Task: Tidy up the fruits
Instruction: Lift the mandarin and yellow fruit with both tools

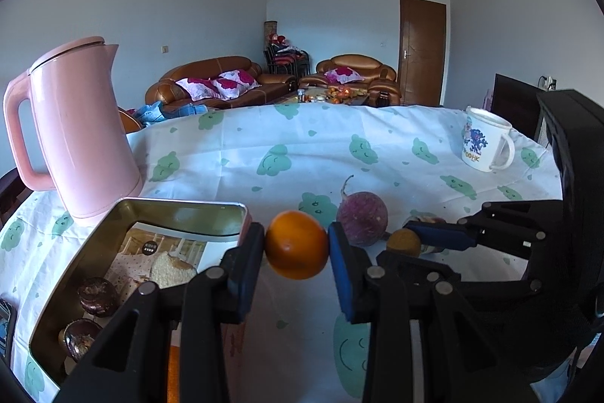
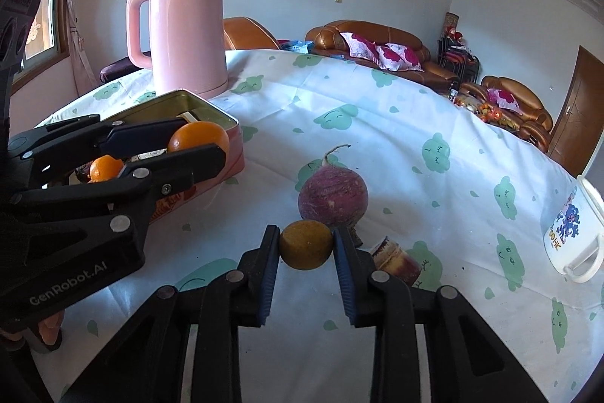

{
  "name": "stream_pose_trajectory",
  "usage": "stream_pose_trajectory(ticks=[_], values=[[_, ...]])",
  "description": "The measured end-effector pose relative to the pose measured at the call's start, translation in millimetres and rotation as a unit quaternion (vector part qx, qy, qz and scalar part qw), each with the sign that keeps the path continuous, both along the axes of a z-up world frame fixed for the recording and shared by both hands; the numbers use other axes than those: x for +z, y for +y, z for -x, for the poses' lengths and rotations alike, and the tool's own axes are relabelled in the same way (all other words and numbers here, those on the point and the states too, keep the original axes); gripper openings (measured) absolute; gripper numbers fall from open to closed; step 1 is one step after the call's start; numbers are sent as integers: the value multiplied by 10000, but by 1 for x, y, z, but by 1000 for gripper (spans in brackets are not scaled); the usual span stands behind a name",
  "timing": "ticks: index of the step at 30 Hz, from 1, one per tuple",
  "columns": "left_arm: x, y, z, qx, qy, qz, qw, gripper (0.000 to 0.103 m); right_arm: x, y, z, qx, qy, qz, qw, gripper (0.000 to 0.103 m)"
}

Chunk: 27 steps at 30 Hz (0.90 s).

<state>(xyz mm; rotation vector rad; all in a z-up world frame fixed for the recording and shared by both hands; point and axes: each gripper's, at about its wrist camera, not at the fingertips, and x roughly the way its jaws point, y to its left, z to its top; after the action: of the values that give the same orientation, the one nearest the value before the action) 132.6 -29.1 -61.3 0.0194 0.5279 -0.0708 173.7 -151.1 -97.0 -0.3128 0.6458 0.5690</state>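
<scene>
Presently, findings as follows.

Left gripper (image 1: pixel 296 244): angled downward over the table, fingers clamped on an orange (image 1: pixel 296 244) held clear of the cloth, just beside the rim of the tin.
Right gripper (image 2: pixel 306 244): angled downward, low over the cloth, fingers clenched on a small yellow-brown fruit (image 2: pixel 306 244); in the left wrist view it enters from the right side.
Person: only fingertips (image 2: pixel 51 327) show, under the left gripper's body in the right wrist view.
Writing: "GenRobot.AI" on the left gripper's side; the white mug (image 1: pixel 485 144) carries a blue cartoon and orange letters, only partly legible.
Orange: round, bright, glossy skin, pinched at its 2 sides.
Yellow-brown fruit: round, dull, matte skin; just in front of the purple radish (image 2: pixel 333 195).
Purple radish: mottled skin, pale root tail pointing up, resting on the cloth.
Tin (image 1: pixel 181 210): open, rectangular, gold inside, pink outside; holds 2 dark round fruits (image 1: pixel 94 295) and a printed card; 1 more orange (image 2: pixel 105 168) shows by it, behind the left gripper.
Cut piece (image 2: pixel 396 257): purple-and-cream item lying right of the right gripper.
Kettle (image 1: pixel 75 131): pink, standing behind the tin.
Table (image 1: pixel 302 153): white cloth with green cloud faces.
</scene>
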Motion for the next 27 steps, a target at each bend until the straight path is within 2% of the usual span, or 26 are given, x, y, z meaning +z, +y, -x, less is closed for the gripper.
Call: stream_pose_trajectory(ticks=[27], values=[[6, -5, 12, -4, -338, -162, 9993, 37, 15, -15, 17, -48, -668, -501, 9965, 31]])
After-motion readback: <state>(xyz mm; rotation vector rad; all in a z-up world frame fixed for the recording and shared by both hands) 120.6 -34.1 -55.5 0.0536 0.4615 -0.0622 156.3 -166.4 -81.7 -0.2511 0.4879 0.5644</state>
